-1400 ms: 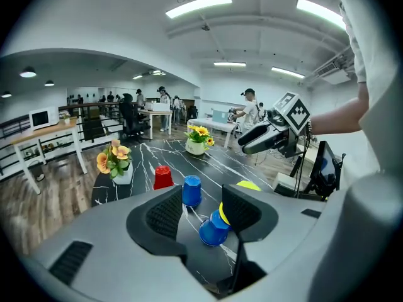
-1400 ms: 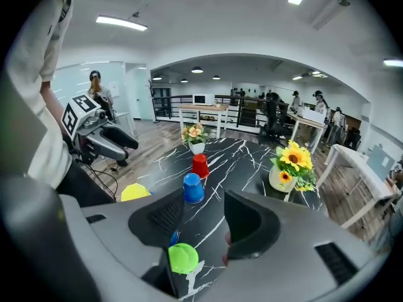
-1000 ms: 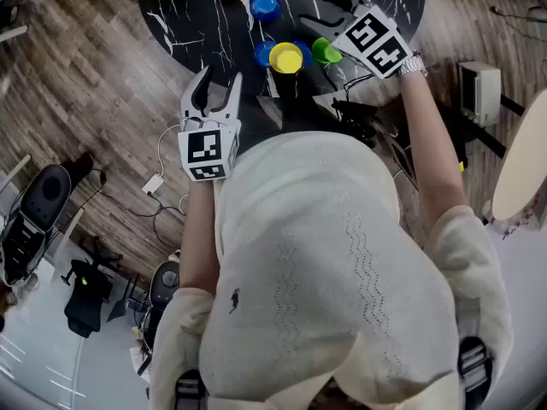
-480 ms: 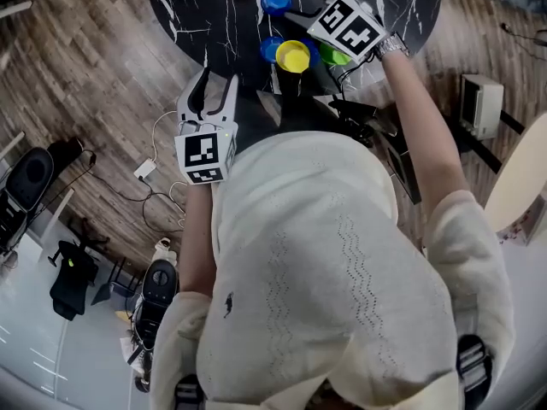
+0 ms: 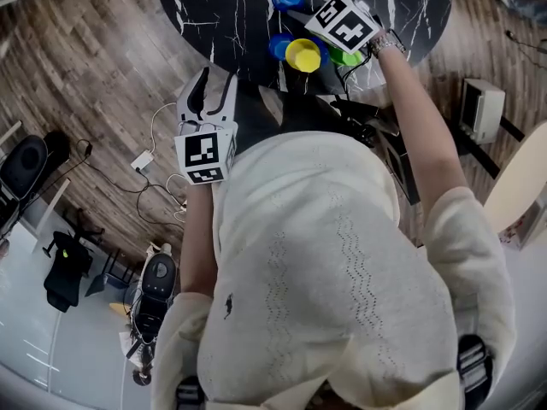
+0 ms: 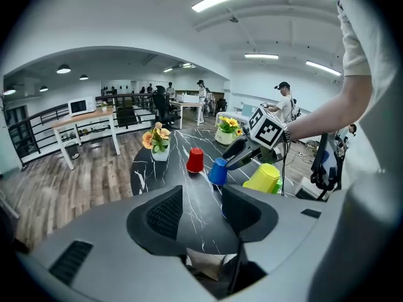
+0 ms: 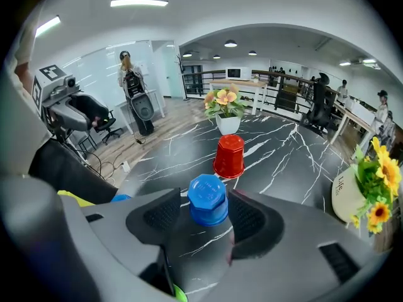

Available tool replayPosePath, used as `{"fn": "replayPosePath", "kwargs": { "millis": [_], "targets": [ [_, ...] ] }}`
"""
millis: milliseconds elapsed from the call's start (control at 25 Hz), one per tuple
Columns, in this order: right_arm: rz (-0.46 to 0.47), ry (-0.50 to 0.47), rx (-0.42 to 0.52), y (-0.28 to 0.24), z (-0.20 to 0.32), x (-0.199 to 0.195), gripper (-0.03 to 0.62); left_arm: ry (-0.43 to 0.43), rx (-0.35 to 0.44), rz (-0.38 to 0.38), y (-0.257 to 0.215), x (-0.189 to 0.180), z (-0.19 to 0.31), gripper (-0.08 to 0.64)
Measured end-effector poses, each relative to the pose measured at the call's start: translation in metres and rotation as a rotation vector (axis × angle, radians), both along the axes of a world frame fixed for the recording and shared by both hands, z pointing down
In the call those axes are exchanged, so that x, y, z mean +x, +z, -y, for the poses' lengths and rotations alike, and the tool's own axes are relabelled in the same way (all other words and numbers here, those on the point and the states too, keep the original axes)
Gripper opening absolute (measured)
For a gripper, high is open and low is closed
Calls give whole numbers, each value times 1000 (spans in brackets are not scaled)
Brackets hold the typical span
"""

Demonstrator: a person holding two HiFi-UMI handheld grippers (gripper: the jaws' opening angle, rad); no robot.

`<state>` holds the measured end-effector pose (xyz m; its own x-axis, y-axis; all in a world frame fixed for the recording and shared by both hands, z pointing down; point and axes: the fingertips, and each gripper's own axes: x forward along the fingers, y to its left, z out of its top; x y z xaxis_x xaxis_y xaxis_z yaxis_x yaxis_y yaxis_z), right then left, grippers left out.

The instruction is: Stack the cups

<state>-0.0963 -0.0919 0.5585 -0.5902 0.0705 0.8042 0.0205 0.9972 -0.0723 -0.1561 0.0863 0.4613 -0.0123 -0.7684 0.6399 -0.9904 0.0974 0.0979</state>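
Round black white-veined worktop [image 5: 224, 14], holding five cups and two flower pots; right claw [image 7: 204, 214] pitched down over the worktop, jaws wide and just lately opening, with an upturned blue cup [image 7: 208, 197] standing on the worktop between the jaw tips, pads close at either side but not pressing on it; red cup [image 7: 228, 156], also upturned, just beyond the blue one and apart from it; white pot of orange and yellow flowers [image 7: 227, 113] further back, second pot of yellow flowers [image 7: 379, 190] at the right edge of the right gripper view; yellow cup [image 5: 303, 55] near the worktop's close edge, overlapping a second blue cup [image 5: 278, 44], whether nested or only touching cannot be told; green cup [image 5: 347, 57] just beside the yellow, partly under the right claw's marker cube; left claw [image 6: 203, 211] held off the worktop's near edge, jaws apart, nothing between them
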Motion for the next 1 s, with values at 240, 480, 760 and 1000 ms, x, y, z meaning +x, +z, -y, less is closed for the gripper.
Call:
{"fn": "replayPosePath", "kwargs": {
  "millis": [240,480,760,1000],
  "targets": [
    [-49,-6,30,14,0,-3,239,-11,-3,2,2,-5,-6,218],
    [-34,20,39,8,3,-3,218,-5,-9,2,5,-7,-9,218],
    [-3,64,61,-13,16,8,216,36,4,-5,3,-1,-1,218],
    [-1,125,81,-27,30,29,216,88,27,3,1,5,7,218]
  ]
}}
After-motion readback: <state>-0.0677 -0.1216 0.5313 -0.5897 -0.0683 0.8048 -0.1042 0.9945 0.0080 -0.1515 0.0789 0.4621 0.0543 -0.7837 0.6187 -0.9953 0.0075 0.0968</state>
